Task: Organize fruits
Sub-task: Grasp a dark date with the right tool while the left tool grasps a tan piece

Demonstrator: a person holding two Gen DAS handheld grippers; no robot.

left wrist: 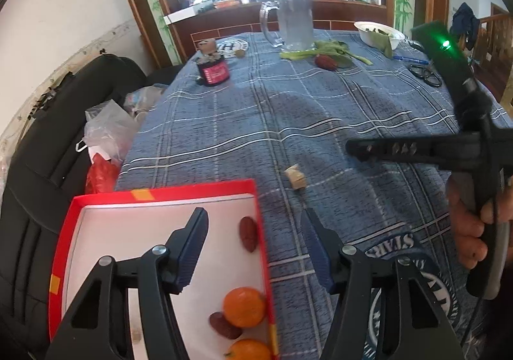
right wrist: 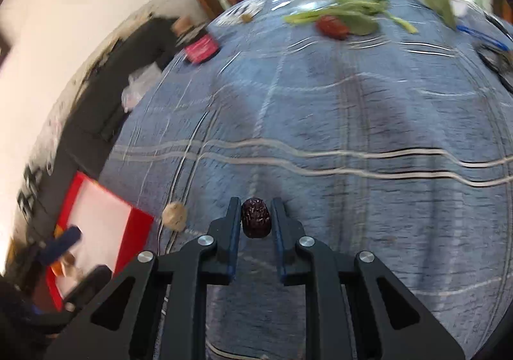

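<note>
One wrinkled dark-red dried date [right wrist: 256, 221] clamped between the right gripper [right wrist: 256, 218] pads, above the blue plaid cloth [right wrist: 352, 109]. Best carried level with steady pressure, since skin looks leathery and shape oval, then lowered into the red cardboard box [left wrist: 160, 193] beside two glossy round oranges [left wrist: 244, 307]. Left gripper [left wrist: 255, 246] jaws wide apart, empty, over box rim.

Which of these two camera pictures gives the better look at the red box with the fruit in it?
The left wrist view. There the red box lies close below the open left gripper, with its white floor, oranges and dates sharp. The right wrist view shows only a blurred corner of it at the left edge.
</note>
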